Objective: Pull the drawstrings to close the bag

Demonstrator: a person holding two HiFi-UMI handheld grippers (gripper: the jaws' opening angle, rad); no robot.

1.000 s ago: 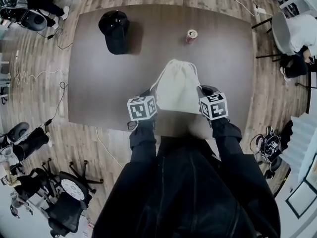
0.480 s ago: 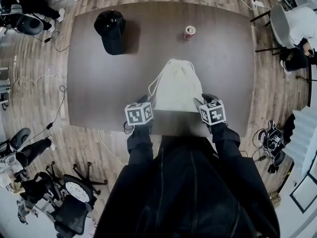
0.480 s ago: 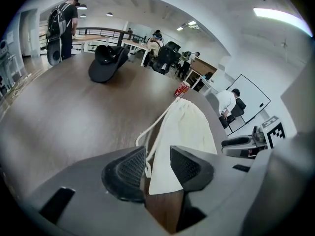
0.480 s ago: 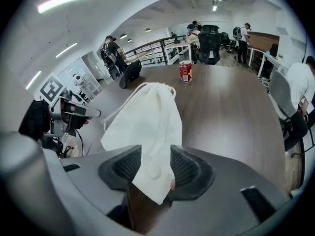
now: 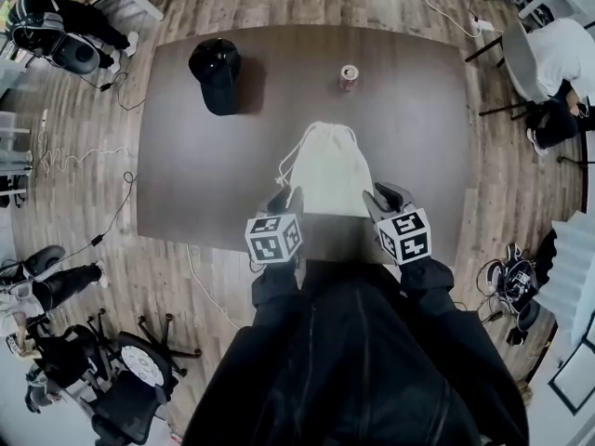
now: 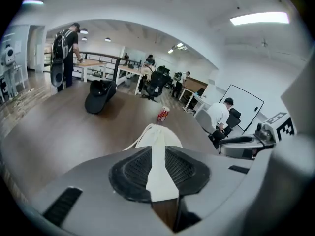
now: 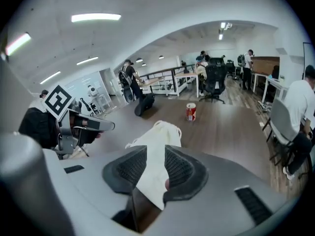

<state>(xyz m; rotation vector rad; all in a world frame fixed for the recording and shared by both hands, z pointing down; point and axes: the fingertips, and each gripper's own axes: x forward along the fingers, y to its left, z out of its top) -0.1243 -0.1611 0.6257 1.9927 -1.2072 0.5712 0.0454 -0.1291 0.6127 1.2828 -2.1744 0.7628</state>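
Observation:
A cream drawstring bag [image 5: 325,170] lies flat on the dark brown table [image 5: 186,156], its gathered mouth at the far end toward the can. Its cords [image 5: 286,161] loop out along its left side. My left gripper [image 5: 286,199] is at the bag's near left corner and my right gripper [image 5: 383,196] at the near right corner. In the left gripper view the jaws [image 6: 158,173] are closing with the bag's near edge [image 6: 157,134] in the gap. The right gripper view shows the same: jaws [image 7: 151,176] closing, with cloth [image 7: 157,136] between the pads.
A red drink can [image 5: 349,75] stands beyond the bag. A black cap [image 5: 218,63] lies at the table's far left. The near table edge runs just under both grippers. Office chairs, cables and people surround the table.
Both grippers have drawn back slightly toward the table's near edge and now sit at the bag's bottom corners. The bag lies much as before.

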